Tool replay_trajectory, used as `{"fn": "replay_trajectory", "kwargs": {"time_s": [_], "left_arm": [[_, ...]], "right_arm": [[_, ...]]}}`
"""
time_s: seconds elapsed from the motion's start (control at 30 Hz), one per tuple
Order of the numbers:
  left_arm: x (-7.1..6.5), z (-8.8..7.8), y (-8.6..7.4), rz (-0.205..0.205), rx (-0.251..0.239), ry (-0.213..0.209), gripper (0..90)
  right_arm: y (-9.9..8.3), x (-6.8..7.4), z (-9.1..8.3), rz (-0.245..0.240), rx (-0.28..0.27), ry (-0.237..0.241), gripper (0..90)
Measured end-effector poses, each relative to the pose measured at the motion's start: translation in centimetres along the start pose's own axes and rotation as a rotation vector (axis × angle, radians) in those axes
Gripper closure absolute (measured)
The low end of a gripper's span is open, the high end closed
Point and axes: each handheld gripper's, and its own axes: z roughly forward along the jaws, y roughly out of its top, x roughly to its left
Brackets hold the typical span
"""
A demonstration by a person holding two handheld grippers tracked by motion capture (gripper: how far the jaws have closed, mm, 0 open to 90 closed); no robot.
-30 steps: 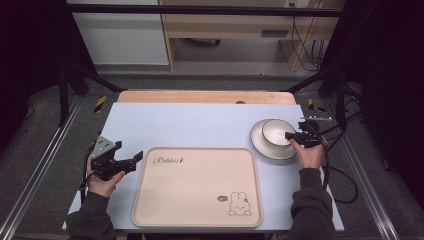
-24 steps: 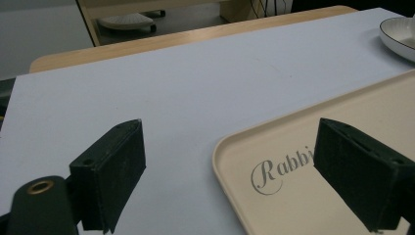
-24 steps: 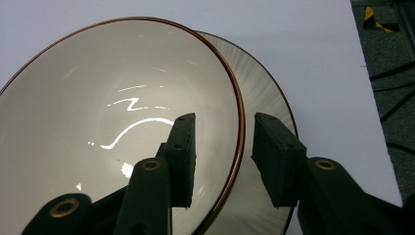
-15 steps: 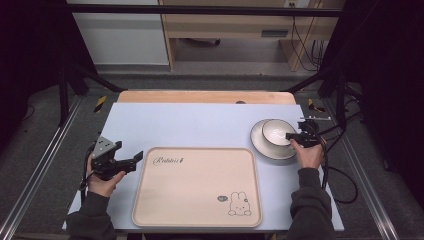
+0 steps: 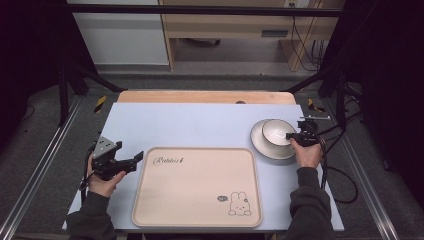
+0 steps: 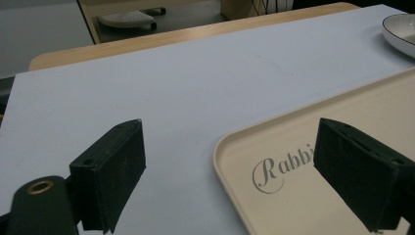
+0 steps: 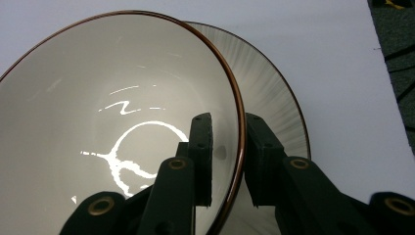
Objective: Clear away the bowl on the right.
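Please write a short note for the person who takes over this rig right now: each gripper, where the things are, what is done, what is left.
Right gripper: jaws have just been closing, one inside and one outside the rim of the bowl; it looks shut on the rim.
Left gripper: open, holds nothing, at the left edge of the tray.
Bowl sits on the plate, at the right of the table, beside the tray.
Done: the bowl's rim is gripped. The bowl is not yet lifted.
Left, probably: move the bowl, likely onto the tray, then perhaps the plate.
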Motion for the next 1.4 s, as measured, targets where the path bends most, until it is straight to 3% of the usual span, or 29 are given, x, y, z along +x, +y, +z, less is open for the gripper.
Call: {"fn": "replay_trajectory", "kwargs": {"time_s": [0.7,1.4], "left_arm": [[-0.09,0.09,-0.05,0.003,0.003,-0.002,11.6],[-0.15,0.11,-0.05,0.006,0.005,-0.003,11.7]], "right_arm": [[0.23,0.09,0.23,0.083,0.018,0.005,79.2],[0.33,-0.05,0.17,0.098,0.003,0.013,81.5]]}}
